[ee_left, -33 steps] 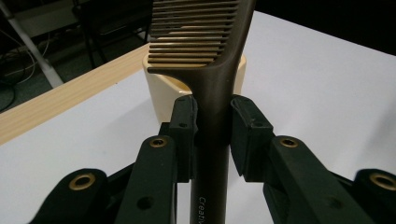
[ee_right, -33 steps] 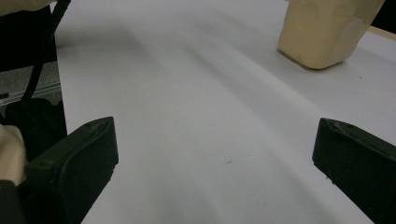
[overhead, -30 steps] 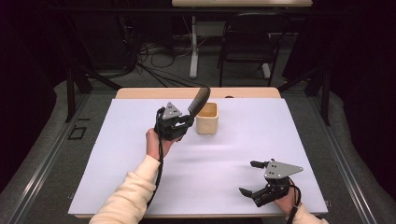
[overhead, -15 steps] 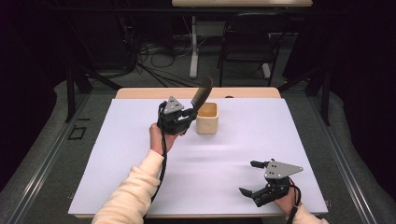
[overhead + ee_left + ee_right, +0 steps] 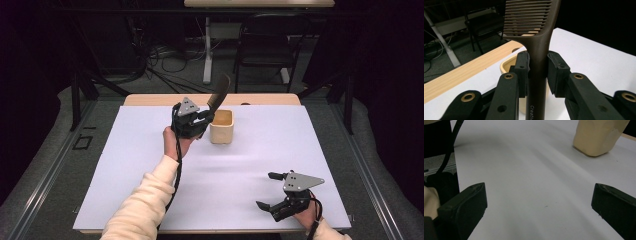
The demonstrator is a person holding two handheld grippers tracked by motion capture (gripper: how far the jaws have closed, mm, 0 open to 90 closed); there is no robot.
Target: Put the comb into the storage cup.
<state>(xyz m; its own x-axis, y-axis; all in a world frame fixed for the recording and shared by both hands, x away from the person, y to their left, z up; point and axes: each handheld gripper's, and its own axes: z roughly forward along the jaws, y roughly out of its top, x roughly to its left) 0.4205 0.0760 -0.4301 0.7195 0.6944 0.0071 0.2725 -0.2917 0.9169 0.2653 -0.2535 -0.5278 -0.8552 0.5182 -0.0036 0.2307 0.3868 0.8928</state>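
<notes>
A dark brown comb (image 5: 218,95) (image 5: 537,37) is clamped by its handle in my left gripper (image 5: 202,119) (image 5: 537,70), which is shut on it. The comb points up and away, its toothed end above the cream square cup (image 5: 222,126) (image 5: 507,66) that stands just right of the gripper at the table's far middle. My right gripper (image 5: 269,191) (image 5: 537,202) rests low near the front right corner of the white table top (image 5: 300,145), jaws wide open with nothing between them. The cup (image 5: 599,135) lies far ahead of it.
A wooden strip (image 5: 150,100) runs along the table's far edge. Beyond it are a chair (image 5: 265,45), a desk leg and cables on the floor. The person's cream sleeve (image 5: 145,200) crosses the front left of the table.
My left gripper has carried the comb to the right and slightly away, bringing its toothed end over the cup. The right gripper has stayed put.
</notes>
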